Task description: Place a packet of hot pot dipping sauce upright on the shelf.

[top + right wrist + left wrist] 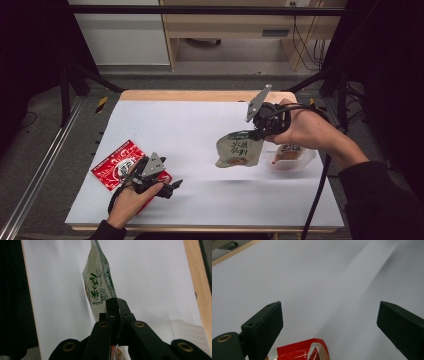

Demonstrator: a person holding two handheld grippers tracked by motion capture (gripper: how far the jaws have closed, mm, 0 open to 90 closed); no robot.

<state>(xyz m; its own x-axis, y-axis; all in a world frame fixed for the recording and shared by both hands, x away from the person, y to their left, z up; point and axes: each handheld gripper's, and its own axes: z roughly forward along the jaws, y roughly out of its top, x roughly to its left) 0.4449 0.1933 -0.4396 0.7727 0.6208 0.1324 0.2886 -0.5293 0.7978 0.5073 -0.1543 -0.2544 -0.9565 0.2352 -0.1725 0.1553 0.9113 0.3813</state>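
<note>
Item, nearest us: the left tongs (172, 186), held low over the white tabletop (190, 125) just right of the red packet (116, 167), our landmark throughout. Jaws stand wide apart, nothing between them; in the left gripper view a corner of the red packet (312, 350) lies below and between the jaws, its lower part cut off by the frame's bottom edge.

Item: the red packet lies flat at the tabletop's left edge, one corner near the rim; the hand and tongs cover its near right part.

Item: open room. We note a broad bare stretch of white running from the red packet rightward to the green pouch (240, 150), and on toward the far wooden edge.

Item: the right tongs (257, 134), well right of the red packet and farther back, clamped together on the green pouch's top edge. The pouch hangs lifted clear, its shadow on the sheet below. In the right gripper view the pouch (98, 287) stands edge-on, print only partly legible.

Item: a clear tray (290, 159), just right of the pouch; the hand overlaps its far side, contents hard to make out.
</note>
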